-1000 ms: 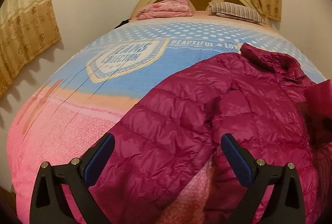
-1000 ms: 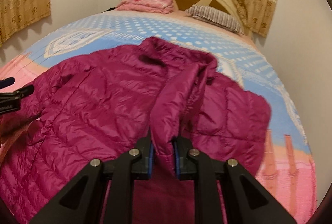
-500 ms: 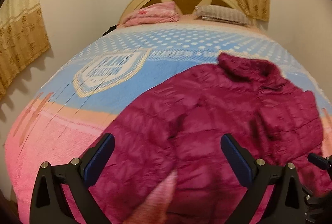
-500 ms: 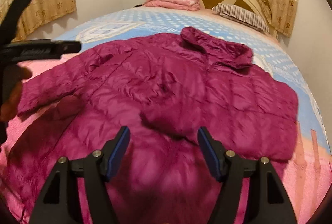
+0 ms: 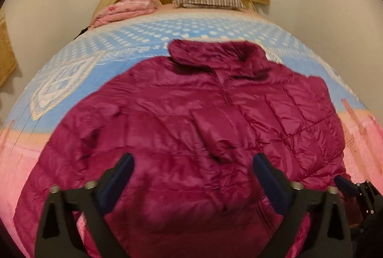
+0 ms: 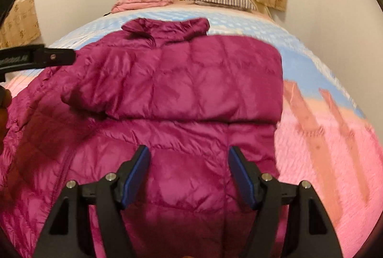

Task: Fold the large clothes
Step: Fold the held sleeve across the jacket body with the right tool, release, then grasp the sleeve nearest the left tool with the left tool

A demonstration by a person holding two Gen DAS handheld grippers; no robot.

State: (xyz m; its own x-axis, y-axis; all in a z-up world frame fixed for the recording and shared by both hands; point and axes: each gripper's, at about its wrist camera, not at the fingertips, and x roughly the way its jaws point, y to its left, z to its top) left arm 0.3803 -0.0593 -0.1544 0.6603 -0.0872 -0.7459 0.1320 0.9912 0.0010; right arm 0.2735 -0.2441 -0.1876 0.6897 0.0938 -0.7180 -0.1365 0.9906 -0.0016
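- Our left hand-held gripper is closing with nothing between its jaws; our right hand-held gripper is opening, empty.
- Both hover over the magenta puffer jacket on the bed.
- Its folded sleeve may spring open, since slippery padding resists creasing.

- Left gripper: matte black angular finger arms, dark blue pads, silver screw heads.
- Right gripper: identical black frame, blue pads, silver screws at joints.

Warm dim indoor light, heavy fisheye bulge, dark vignetted corners, motion blur throughout.
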